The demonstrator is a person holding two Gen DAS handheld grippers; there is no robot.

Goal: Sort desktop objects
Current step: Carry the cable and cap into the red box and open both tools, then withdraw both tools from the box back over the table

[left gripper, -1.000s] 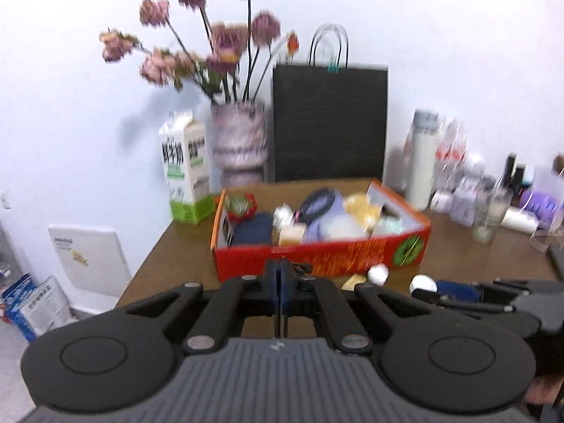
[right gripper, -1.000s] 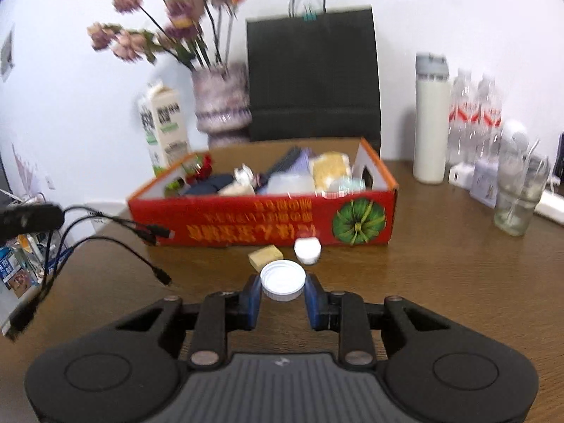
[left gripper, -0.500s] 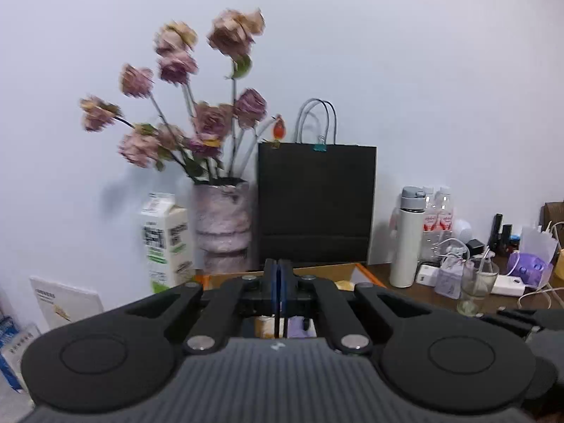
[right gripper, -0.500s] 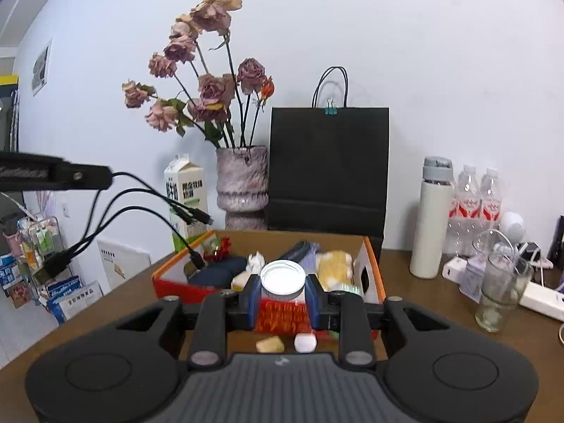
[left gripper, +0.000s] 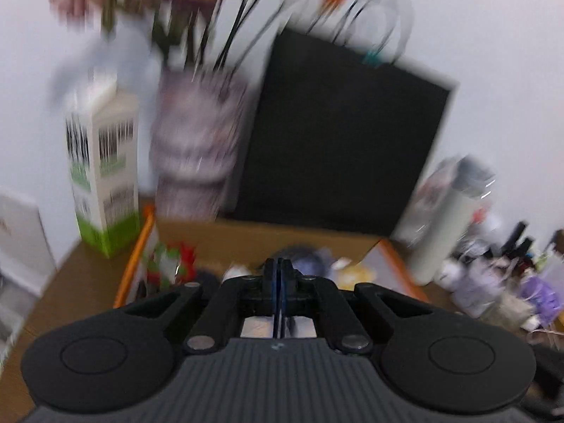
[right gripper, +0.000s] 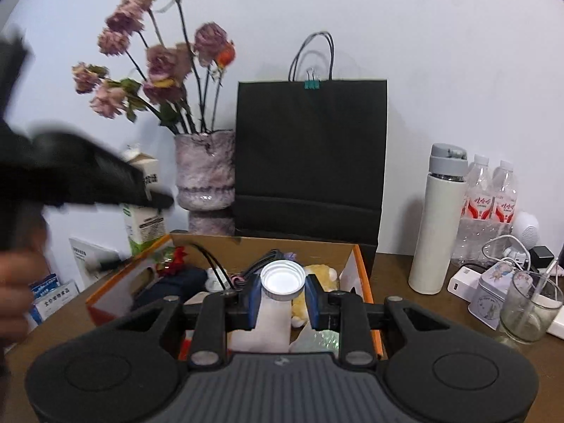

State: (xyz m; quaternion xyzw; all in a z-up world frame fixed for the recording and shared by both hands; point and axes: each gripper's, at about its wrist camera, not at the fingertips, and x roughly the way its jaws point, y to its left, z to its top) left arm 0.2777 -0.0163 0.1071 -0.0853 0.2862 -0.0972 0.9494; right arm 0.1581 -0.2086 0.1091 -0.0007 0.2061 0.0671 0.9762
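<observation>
A white screw cap (right gripper: 282,279) is held across its rim between the blue pads (right gripper: 254,299) of the right gripper (right gripper: 283,301), with the open side turned toward the camera. The jaws are set only as far apart as the cap's width. The cap is positioned above the near half of the orange cardboard box (right gripper: 366,283), over the items already lying in it.

The left gripper (left gripper: 279,275) is fully closed with nothing between its pads. Its view is heavily blurred. It is pointed over the same orange cardboard box (left gripper: 135,246), toward the left end of the box interior. In the right wrist view, its dark body is seen as a smear to the left of the box.

Handling of the cap is judged as follows:
- It is a light, rigid plastic part; little clamping force should be needed.
- The ribbed outer wall is the correct place to take hold, at two opposite points, as is done here.
- The smooth round form allows it to pivot or pop out if it is pinched off-centre.
- It is expected to bounce or roll on release, so it is best let go low over the soft contents of the box.

Behind the box, a black paper bag (right gripper: 312,155) and a vase of dried flowers (right gripper: 205,172) are standing. To the right of the box, a white flask (right gripper: 442,222) is placed well apart from it.
</observation>
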